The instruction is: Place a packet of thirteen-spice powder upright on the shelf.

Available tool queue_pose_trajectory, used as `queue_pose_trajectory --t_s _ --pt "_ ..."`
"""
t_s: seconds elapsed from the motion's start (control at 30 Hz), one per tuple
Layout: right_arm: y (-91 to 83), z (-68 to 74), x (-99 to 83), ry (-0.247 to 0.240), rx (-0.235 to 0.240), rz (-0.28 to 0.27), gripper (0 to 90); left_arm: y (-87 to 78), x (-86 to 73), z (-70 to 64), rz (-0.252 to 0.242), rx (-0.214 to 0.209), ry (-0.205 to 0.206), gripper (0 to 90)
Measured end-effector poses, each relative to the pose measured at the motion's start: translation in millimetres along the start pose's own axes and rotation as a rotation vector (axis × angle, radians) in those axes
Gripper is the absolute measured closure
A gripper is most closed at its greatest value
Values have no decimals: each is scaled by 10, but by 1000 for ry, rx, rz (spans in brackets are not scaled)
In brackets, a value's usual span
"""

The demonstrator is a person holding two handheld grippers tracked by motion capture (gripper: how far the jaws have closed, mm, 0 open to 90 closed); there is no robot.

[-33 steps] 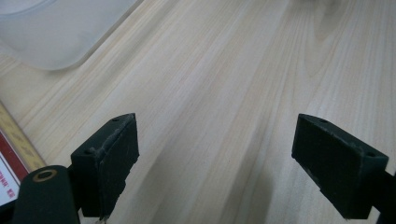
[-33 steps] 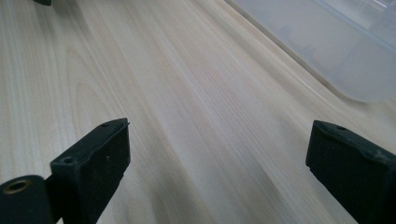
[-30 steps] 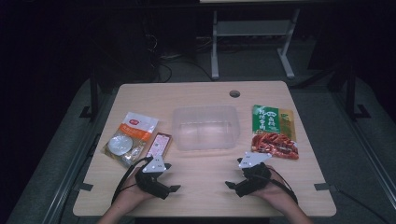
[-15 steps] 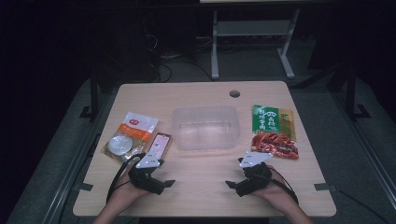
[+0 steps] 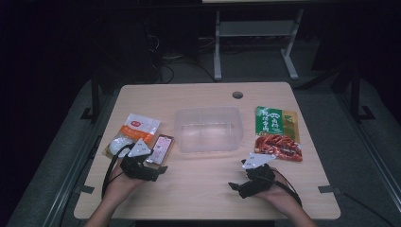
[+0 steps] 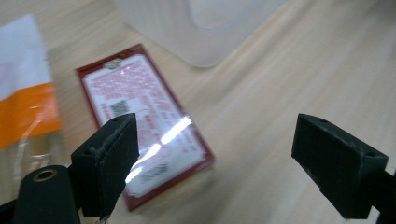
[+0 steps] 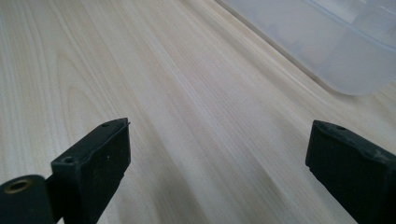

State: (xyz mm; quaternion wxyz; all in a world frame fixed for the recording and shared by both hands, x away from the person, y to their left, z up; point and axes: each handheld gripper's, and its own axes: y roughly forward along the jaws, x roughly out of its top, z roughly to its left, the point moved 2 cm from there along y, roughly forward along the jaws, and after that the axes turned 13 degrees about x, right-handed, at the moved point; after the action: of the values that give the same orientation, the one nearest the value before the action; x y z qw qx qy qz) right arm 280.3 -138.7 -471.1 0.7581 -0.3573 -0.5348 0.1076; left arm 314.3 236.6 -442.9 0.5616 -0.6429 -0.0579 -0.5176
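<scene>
With our left gripper (image 6: 215, 172) spread wide over the red packet (image 6: 144, 126), which lies flat on the surface (image 5: 208, 189) at the clear tub's (image 5: 208, 127) eight o'clock, we should lower squarely and pinch its long edges, while our right gripper (image 7: 219, 177) waits spread and empty.

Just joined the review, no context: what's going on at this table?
A person holds a two-jaw gripper in each hand at a wooden table. The left gripper is open and hovers just over a flat red packet, which lies beside an empty clear plastic tub; nothing is gripped yet. The right gripper is open too, low over bare wood near the tub. An orange-and-white pouch lies left of the red packet, and a green-and-red snack bag lies right of the tub.
</scene>
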Motion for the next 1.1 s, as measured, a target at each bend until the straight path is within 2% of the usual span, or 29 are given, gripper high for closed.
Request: queue_pose_trajectory --t_s 0.03,0.1,0.13,0.3,0.57,0.73,0.9,1.1 --pt "1 -3 0 2 -1 -1 62 14 7 37 3 13 7 143" --pt "1 -7 -2 5 -2 -2 62 47 7 69 13 32 -26 142" --pt "1 -9 -3 5 -2 -2 62 67 8 97 18 39 -20 142" --pt "-5 -15 -4 6 -5 -2 62 193 -18 147 62 69 -60 142" --pt "-11 -13 -5 11 -7 -5 62 385 -1 117 123 95 -43 137" --pt "-15 -12 -5 11 -8 -6 62 467 -10 95 166 132 -24 136" --pt "-19 -20 -6 7 -11 -6 62 479 -39 106 192 135 -28 176" --pt "-20 -11 -2 11 -10 -8 63 455 -62 175 193 129 -63 296"
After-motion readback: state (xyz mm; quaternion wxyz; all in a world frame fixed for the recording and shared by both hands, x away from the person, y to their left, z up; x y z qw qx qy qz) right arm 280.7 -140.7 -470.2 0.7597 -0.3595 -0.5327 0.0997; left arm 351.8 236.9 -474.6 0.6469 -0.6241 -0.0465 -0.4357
